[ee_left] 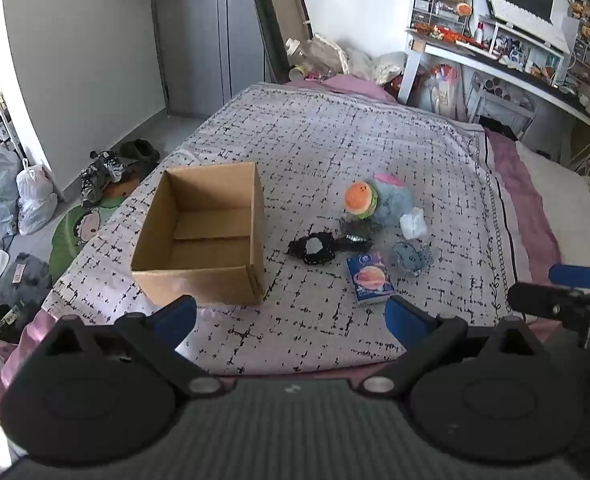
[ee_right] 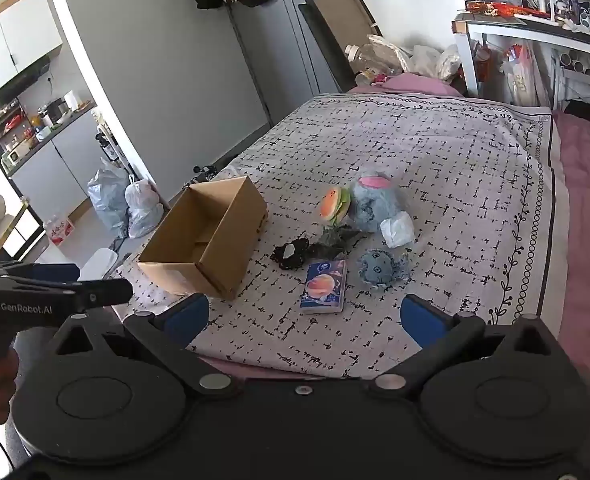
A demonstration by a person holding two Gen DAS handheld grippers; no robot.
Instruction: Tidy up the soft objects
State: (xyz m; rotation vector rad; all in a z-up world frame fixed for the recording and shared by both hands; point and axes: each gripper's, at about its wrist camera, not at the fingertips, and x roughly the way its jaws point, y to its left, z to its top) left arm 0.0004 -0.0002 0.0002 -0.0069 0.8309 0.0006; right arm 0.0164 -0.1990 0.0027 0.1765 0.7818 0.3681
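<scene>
An open, empty cardboard box (ee_left: 199,236) (ee_right: 207,240) stands on the patterned bedspread (ee_left: 335,140) (ee_right: 435,152). To its right lie soft things: a burger plush (ee_left: 361,200) (ee_right: 335,206), a blue plush (ee_left: 393,200) (ee_right: 375,204), a white tissue wad (ee_left: 413,222) (ee_right: 397,230), a black lace piece (ee_left: 315,250) (ee_right: 291,254), a small blue round plush (ee_left: 411,258) (ee_right: 381,268) and a tissue pack (ee_left: 371,278) (ee_right: 323,288). My left gripper (ee_left: 291,318) is open and empty, near the bed's front edge. My right gripper (ee_right: 305,316) is open and empty, just short of the tissue pack.
Bags (ee_left: 15,196) and shoes (ee_left: 103,172) lie on the floor left of the bed. A cluttered desk (ee_left: 515,52) stands at the back right. Pink bedding (ee_right: 583,220) lies along the right side. Each gripper shows at the edge of the other's view.
</scene>
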